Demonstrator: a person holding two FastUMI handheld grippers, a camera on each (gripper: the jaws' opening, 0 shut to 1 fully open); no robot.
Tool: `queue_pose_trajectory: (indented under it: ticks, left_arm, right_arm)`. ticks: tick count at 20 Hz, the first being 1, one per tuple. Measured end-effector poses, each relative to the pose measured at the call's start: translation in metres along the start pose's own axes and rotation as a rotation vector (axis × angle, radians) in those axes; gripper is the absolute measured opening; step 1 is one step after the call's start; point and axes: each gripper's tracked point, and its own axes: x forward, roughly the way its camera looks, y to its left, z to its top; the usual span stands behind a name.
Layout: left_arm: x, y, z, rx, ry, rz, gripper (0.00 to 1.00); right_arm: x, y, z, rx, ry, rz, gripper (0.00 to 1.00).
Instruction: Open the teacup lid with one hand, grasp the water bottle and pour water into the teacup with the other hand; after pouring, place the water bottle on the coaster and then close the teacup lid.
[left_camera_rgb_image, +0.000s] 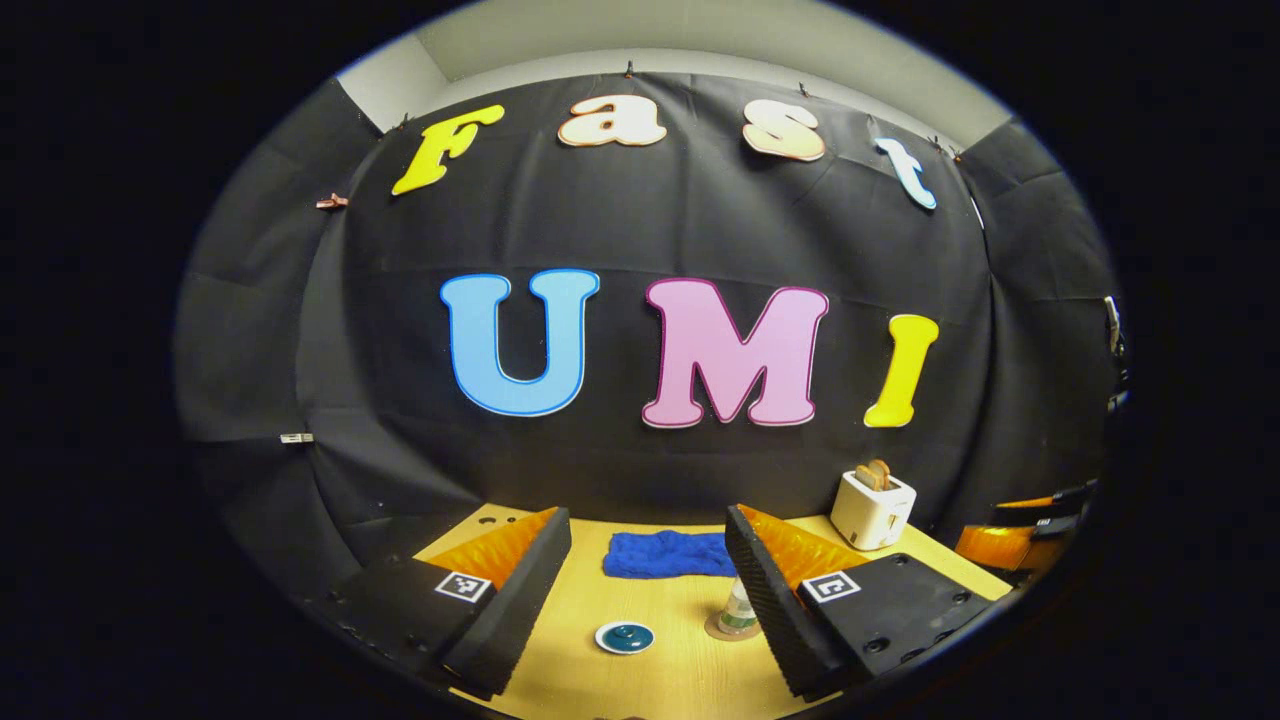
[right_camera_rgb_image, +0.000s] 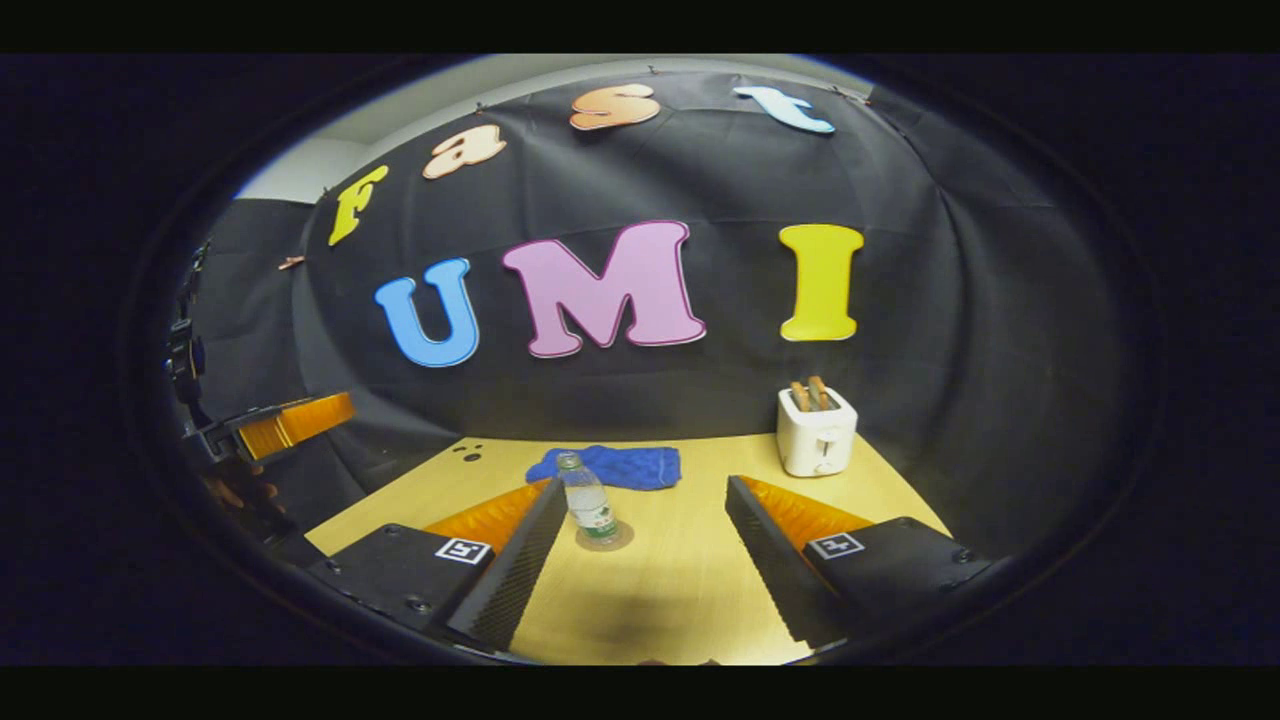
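A teacup (left_camera_rgb_image: 625, 637) with a dark teal lid on it stands on the wooden table (left_camera_rgb_image: 660, 680), low between the fingers of my left gripper (left_camera_rgb_image: 648, 520), which is open and holds nothing. The clear water bottle (left_camera_rgb_image: 738, 608) stands upright on a round coaster (left_camera_rgb_image: 716, 630), partly behind that gripper's right finger. In the right gripper view the water bottle (right_camera_rgb_image: 588, 503) on its coaster (right_camera_rgb_image: 606, 538) stands just beside the left finger of my right gripper (right_camera_rgb_image: 647, 490), which is open and empty.
A blue cloth (left_camera_rgb_image: 668, 553) lies at the back of the table, and a white toaster (right_camera_rgb_image: 817, 432) with toast stands at the back right. The left gripper (right_camera_rgb_image: 275, 425), with a hand below it, shows at the far left of the right gripper view.
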Motion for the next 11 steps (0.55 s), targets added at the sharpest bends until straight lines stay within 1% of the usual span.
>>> queue_pose_trajectory:
  ticks: [4, 6, 8, 11]
  left_arm:
    - [-0.007, 0.010, -0.014, 0.005, 0.034, -0.032, 0.97]
    - [-0.012, 0.011, -0.021, 0.012, 0.036, -0.057, 0.97]
    - [-0.014, 0.016, -0.027, 0.017, 0.040, -0.052, 0.97]
    - [-0.018, 0.014, -0.029, 0.000, 0.035, -0.070, 0.97]
  right_arm:
    - [-0.014, 0.001, 0.002, -0.010, 0.007, -0.041, 0.99]
    - [-0.017, 0.005, 0.005, -0.026, 0.011, -0.040, 0.99]
    - [-0.017, 0.004, 0.009, -0.047, 0.007, -0.050, 0.99]
    - [-0.014, 0.004, 0.015, -0.044, 0.007, -0.062, 0.99]
